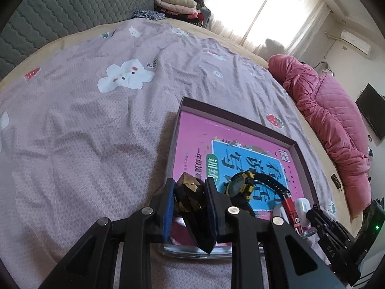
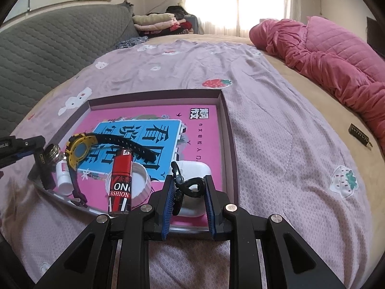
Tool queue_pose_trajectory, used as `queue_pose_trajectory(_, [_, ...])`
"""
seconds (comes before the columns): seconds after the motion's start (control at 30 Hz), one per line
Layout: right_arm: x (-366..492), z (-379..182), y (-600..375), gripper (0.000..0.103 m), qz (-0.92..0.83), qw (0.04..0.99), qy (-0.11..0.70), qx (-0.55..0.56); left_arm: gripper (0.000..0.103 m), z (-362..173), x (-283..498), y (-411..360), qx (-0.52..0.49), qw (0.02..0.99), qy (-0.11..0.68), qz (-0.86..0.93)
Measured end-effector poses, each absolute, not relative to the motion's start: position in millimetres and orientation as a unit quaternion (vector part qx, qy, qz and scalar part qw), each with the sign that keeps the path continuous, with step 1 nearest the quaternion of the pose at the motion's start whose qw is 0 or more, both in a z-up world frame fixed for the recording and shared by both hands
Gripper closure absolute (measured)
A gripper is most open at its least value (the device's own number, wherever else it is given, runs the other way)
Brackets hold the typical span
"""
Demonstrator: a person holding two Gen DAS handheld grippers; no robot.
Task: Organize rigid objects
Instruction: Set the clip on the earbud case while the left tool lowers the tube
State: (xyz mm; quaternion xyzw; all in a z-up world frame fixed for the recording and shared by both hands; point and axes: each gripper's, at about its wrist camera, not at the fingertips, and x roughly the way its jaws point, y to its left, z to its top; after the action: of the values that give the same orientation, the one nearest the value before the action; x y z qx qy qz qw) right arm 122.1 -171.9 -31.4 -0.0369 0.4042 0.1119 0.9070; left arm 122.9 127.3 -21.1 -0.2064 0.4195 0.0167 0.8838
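A shallow purple-grey tray (image 1: pixel 240 118) lies on the bed with a pink book (image 2: pixel 199 139) flat inside it. My left gripper (image 1: pixel 190 180) is shut on a black-and-gold faceted bottle (image 1: pixel 190 192) at the tray's near left corner. The bottle's base is down by the tray floor. My right gripper (image 2: pixel 189 177) is shut on a black looped hair clip (image 2: pixel 190 186) above a white earbud case (image 2: pixel 195 168). On the book lie a yellow-and-black watch (image 2: pixel 80 151), a red lighter (image 2: pixel 121 180), a small white bottle (image 2: pixel 63 175) and a white round lid (image 2: pixel 144 180).
The tray (image 2: pixel 156 95) sits on a lilac printed sheet (image 1: pixel 96 132) that spreads wide to the left. A rolled pink quilt (image 2: pixel 336 67) lines the right side, with a small dark item (image 2: pixel 359 132) beside it. A grey quilted headboard (image 2: pixel 48 48) and folded clothes (image 2: pixel 158 24) stand at the back.
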Motion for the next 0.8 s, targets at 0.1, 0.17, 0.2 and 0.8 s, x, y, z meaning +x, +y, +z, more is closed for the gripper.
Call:
queue_pose_trajectory(0.1, [120.9,-32.2,-171.4,0.079,0.112,0.907,0.405,-0.04,0.077,-22.5,118.9,127.5,-0.202,0.885,0.418,0.018])
queue_pose_trajectory(0.17, [121.0,-32.3,-171.8,0.079,0.113,0.906,0.405,-0.038,0.076,-21.8,117.1,127.3,-0.198,0.887,0.417,0.017])
queue_pose_trajectory(0.2, [121.4,-32.6,-171.9,0.079,0.113,0.906,0.405,-0.038,0.076,-21.8,116.6,127.0,-0.194,0.888,0.416,0.018])
queue_pose_trajectory(0.8, [123.6,-30.7,-168.9,0.07,0.118,0.906,0.406,-0.031,0.076,-21.0,118.9,125.3,-0.174,0.891,0.418,0.026])
